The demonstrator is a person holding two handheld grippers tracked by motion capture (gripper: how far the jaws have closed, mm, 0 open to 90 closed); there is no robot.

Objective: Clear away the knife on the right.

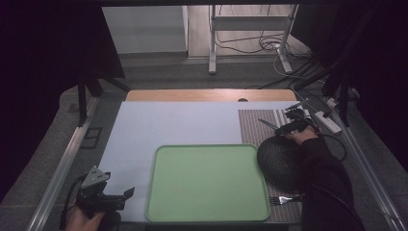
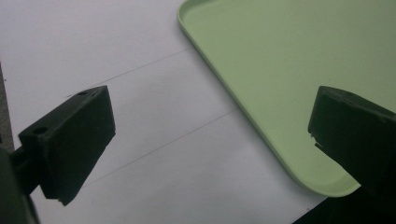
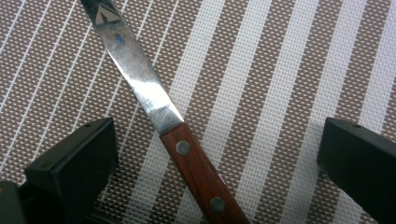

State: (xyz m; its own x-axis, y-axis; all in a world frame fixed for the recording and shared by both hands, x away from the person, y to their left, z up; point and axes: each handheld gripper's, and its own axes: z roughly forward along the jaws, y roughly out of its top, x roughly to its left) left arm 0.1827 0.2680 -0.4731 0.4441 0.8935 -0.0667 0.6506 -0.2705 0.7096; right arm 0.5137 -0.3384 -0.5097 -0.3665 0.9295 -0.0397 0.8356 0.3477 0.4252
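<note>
Right gripper (image 3: 219, 154) fingers spread wide, knife (image 3: 161, 116) lying between them on the striped mat (image 3: 289, 70) — stiff, thin, blade slick; grab the wooden handle w/ rivets. Left gripper (image 2: 210, 144) fingers apart, holding nothing, beside green tray (image 2: 289, 56).

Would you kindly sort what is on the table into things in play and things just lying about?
In play, judging by the grippers:
- knife, between the open right gripper jaws
- green tray, beside the open left gripper

Lying about, it seems:
- fork
- black woven bowl
- striped placemat
</note>
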